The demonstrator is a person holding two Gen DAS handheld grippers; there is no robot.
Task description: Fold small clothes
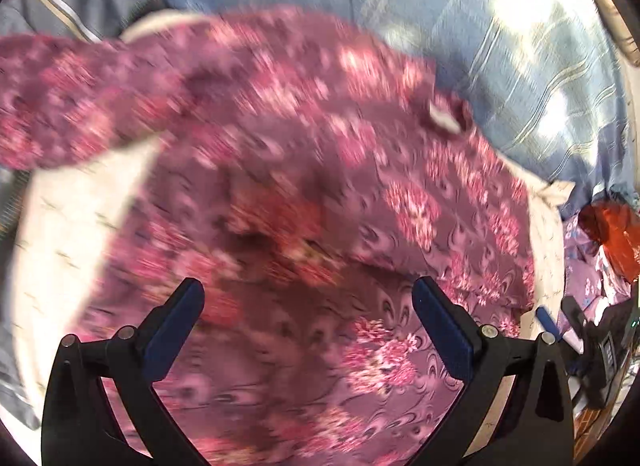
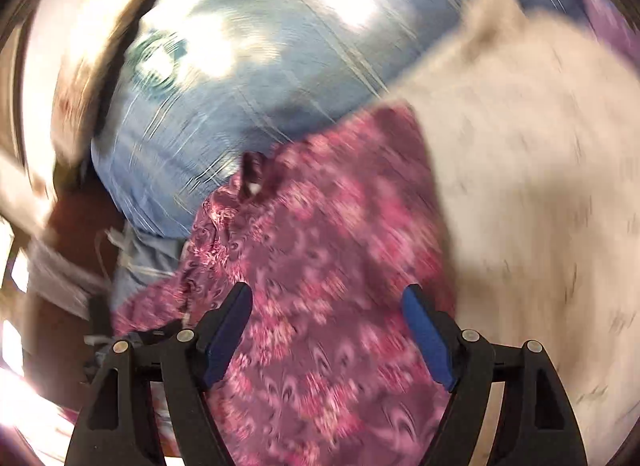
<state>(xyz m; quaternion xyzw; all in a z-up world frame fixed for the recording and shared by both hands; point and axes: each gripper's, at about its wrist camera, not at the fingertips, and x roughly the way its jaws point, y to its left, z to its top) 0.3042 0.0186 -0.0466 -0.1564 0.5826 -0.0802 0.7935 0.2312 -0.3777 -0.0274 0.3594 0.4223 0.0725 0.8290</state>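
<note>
the floral maroon garment (image 1: pixel 304 193) was seen spread over a white cloth (image 1: pixel 68 225) on the blue striped bedding (image 1: pixel 460 25). the left hand-held gripper (image 1: pixel 308 314) was held spread above it, nothing pinched. the right hand-held gripper (image 2: pixel 328 314) was likewise spread wide over the garment, nothing gripped.

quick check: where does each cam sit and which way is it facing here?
Left wrist: on the left claw, looking steeply down its two open fingers at the purple floral garment spread on a white cloth; blue striped bedding beyond.
Right wrist: on the right claw, angled down along open fingers at the same garment's edge, white cloth at right, blue bedding behind.
Shared: garment, white cloth, bedding. The right claw's black frame also shows at the left view's right edge.
</note>
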